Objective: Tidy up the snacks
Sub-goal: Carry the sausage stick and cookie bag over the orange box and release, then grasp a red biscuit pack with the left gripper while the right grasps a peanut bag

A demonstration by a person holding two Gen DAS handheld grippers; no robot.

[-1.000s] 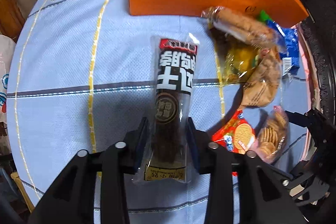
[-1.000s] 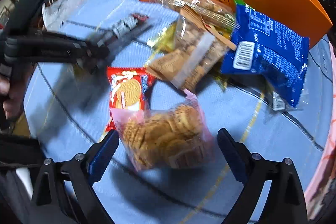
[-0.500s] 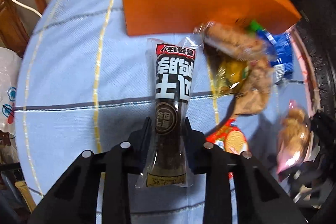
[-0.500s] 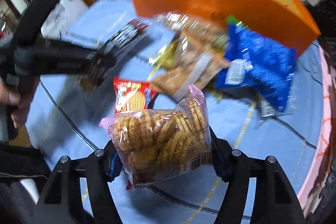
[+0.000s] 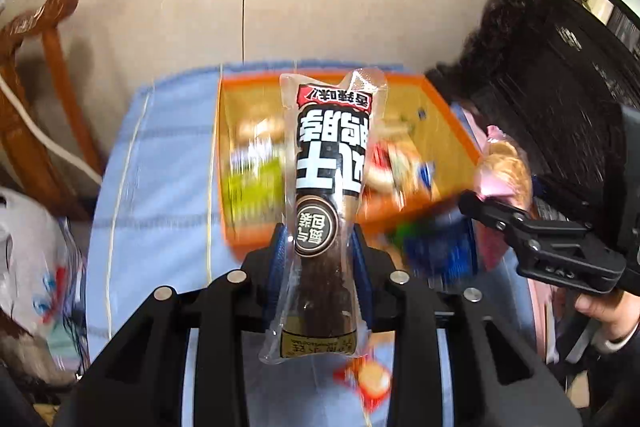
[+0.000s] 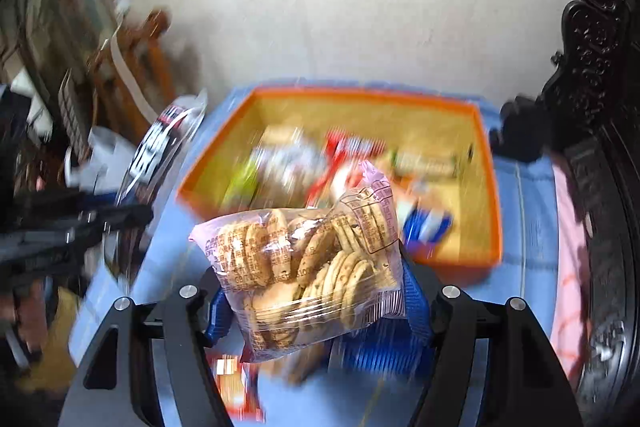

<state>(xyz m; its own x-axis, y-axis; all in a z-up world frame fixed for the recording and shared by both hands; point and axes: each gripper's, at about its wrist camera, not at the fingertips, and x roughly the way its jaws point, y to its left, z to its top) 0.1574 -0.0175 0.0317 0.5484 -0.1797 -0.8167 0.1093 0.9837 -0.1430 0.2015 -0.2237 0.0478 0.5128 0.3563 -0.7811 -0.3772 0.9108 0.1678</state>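
The left gripper point(image 5: 320, 251) is clamped on a long dark snack stick pack point(image 5: 326, 211), its jaws easing apart slightly, held above the near rim of the orange box point(image 5: 452, 143). The right gripper point(image 6: 316, 291) is clamped on a bag of biscuits point(image 6: 308, 267), lifted before the box's near edge. The box sits at the table's point(image 5: 160, 163) far edge; blurred packets fill its floor.

I see the snack stick pack point(image 5: 326, 187) is black w/ big white letters and a red band on top, in clear film. The biscuit bag point(image 6: 308, 263) is pink-edged, clear, w/ tan biscuits. The box point(image 6: 490, 187) is orange; the tablecloth point(image 5: 160, 163) is light blue w/ yellow and grey lines.
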